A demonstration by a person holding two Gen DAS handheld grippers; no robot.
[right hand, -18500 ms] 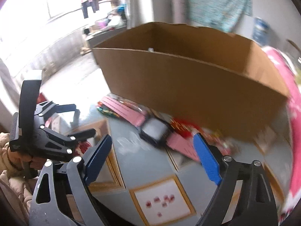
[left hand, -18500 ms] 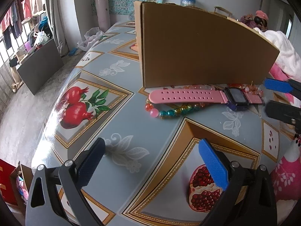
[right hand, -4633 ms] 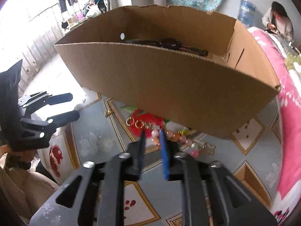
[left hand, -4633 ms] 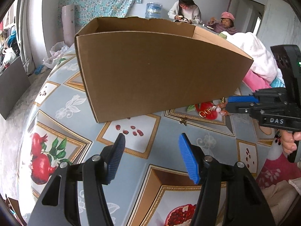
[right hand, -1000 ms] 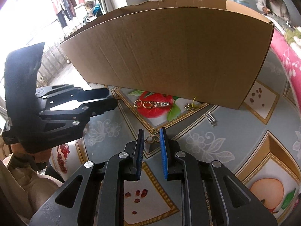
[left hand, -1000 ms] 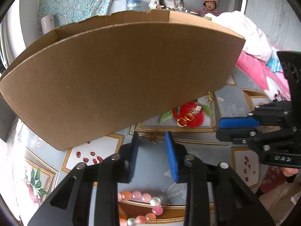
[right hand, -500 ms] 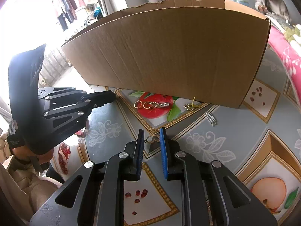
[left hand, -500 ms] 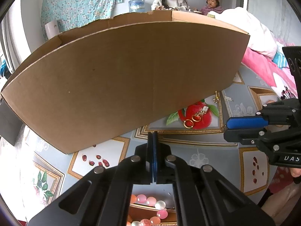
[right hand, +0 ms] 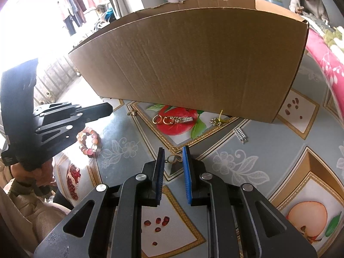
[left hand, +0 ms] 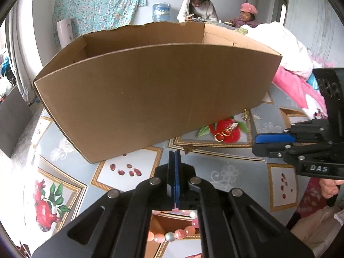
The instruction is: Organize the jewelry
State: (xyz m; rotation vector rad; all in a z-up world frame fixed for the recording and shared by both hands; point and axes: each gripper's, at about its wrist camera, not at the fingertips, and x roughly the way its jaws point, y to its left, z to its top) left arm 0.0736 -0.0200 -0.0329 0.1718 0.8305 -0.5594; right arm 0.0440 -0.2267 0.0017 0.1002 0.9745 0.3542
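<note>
Jewelry scattered on tabletop (right hand: 268,150) in front of cardboard box (right hand: 193,53). Pink bead bracelet (right hand: 90,142) lies on cloth at left in the right wrist view, just beside/under left tool (left hand: 174,157); in left wrist view same beads show below the tool's arms, partly hidden. Can't tell if beads are pinched. Left tool: blue pads pressed flat together, no gap, nothing visible between tips.

Gold hoop earrings w/ silver chain piece (right hand: 172,120) rest on red pomegranate print, close to box's front wall, not touching it as far as visible. Small gold/yellow charm (right hand: 218,120) just right of them, near box edge. Silver ladder-shaped piece (right hand: 240,134) further right, apart from others. Small gold clasp piece (right hand: 175,158) sits between pads of right tool (right hand: 173,161); pads narrowly apart, gap each side, not pressing on it.

Box: open top, plain brown, upright, stands on tabletop behind all loose pieces. Contents not visible from either cam.

Tabletop cloth: grey-blue, fruit squares w/ gold borders.

Each tool held by a hand (right hand: 40,174), sleeve visible low left. Right tool appears at right edge of the left wrist view, pointing left over cloth.

Bkgd: two people seated at far wall, pink bedding (left hand: 296,90) at right, hanging clothes (right hand: 73,21) by window.
</note>
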